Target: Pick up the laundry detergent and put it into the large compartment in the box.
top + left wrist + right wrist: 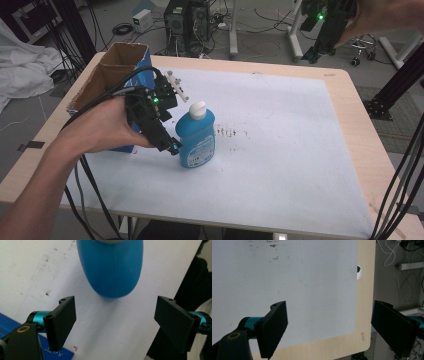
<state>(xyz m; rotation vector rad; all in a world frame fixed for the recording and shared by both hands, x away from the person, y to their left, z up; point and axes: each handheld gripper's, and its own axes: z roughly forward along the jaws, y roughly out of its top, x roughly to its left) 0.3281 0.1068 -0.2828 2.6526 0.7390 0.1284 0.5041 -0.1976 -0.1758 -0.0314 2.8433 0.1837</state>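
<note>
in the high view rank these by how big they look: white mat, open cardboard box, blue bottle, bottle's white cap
1. White mat covering most of the wooden table, clearly largest.
2. Open brown cardboard box with blue sides, partly hidden by the hand.
3. Blue plastic bottle.
4. The bottle's white cap, smallest.

blue bottle [196, 136] mid-mat, cardboard box [116, 75] blocking left edge, right mat [290, 130] bare

A blue cardboard box [131, 60] is set open at the table's [310, 80] left edge on a stained white sheet [280, 150]. Computer towers [187, 22] are seen beyond.
</note>
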